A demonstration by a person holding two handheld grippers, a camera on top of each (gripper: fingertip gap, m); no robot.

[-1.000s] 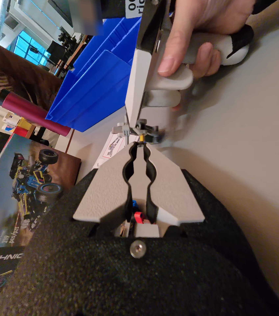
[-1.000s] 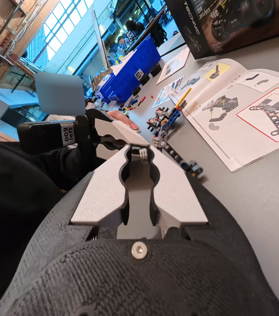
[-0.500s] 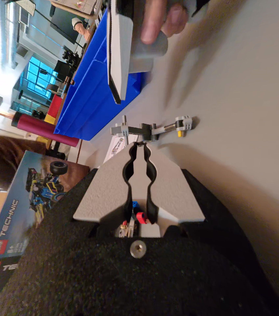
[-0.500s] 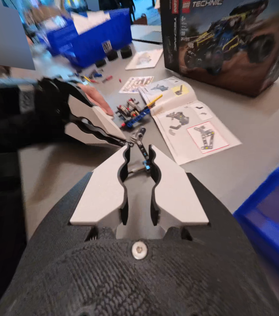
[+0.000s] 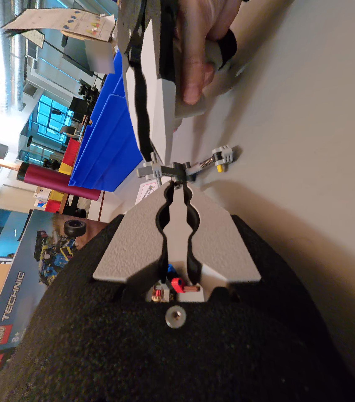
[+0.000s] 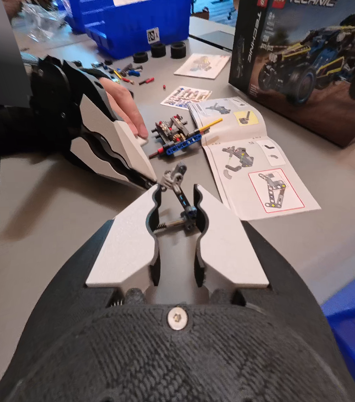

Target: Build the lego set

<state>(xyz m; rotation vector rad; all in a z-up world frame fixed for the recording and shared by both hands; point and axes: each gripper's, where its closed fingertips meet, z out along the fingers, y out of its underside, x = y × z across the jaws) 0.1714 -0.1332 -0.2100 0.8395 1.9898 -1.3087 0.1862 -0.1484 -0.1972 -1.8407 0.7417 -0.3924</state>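
right gripper returns to the suspension arm

left wrist view: the left gripper (image 5: 178,185) pinches the small suspension arm (image 5: 181,169) just off the bench (image 5: 302,152), jaws nearly pressed together; the right gripper (image 5: 150,150), away half a second ago, is back beside it.
right wrist view: the right gripper's (image 6: 176,191) jaws are spread, now straddling the arm's spring end (image 6: 172,225); a regrip looks next.
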